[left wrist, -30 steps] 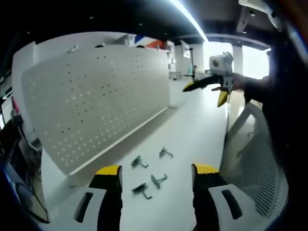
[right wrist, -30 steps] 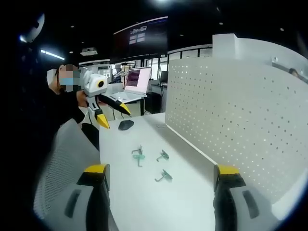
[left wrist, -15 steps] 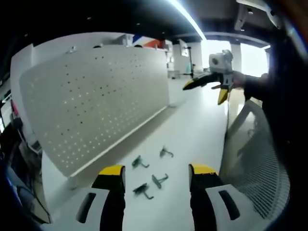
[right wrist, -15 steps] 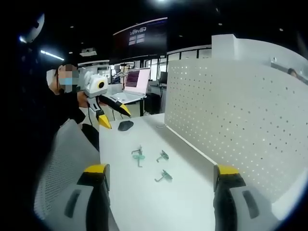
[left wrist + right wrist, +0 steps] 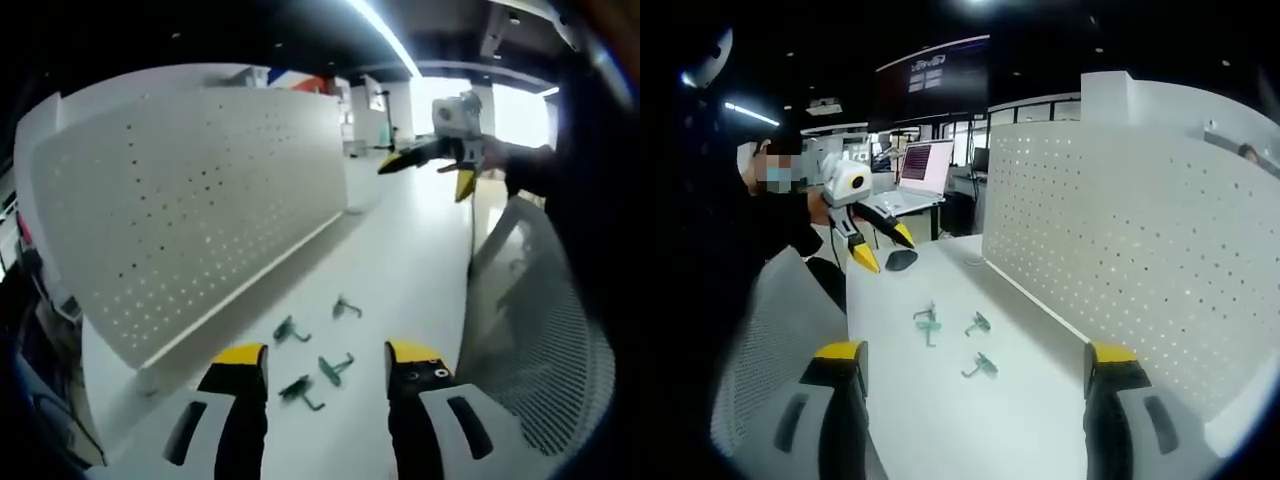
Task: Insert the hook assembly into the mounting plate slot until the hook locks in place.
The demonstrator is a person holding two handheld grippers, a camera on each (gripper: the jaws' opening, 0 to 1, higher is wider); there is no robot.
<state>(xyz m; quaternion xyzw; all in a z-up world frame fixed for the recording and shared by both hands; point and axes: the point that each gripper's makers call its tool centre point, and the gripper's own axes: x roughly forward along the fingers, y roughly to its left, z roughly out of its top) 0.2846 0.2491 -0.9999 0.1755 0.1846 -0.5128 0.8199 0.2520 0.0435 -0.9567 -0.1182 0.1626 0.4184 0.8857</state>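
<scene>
Several small dark green hooks [image 5: 335,366] lie loose on the white table, just beyond my left gripper [image 5: 326,355], which is open and holds nothing. The white perforated mounting plate [image 5: 200,200] stands upright along the table's left side. My right gripper [image 5: 428,178] hovers high at the far end, open and empty. In the right gripper view the hooks [image 5: 978,323] lie mid-table ahead of my open right gripper [image 5: 976,352], and the plate [image 5: 1140,240] stands to the right. The left gripper [image 5: 885,250] hangs open above the table's far left edge.
A grey mesh chair back [image 5: 540,340] rises beside the table, also seen as the chair back [image 5: 780,340]. A laptop [image 5: 920,175] and a dark mouse [image 5: 902,259] sit at the table's far end. A person in dark sleeves holds the grippers.
My left gripper has shifted a little toward the hooks and its jaws have narrowed slightly. The right gripper has stayed where it was.
</scene>
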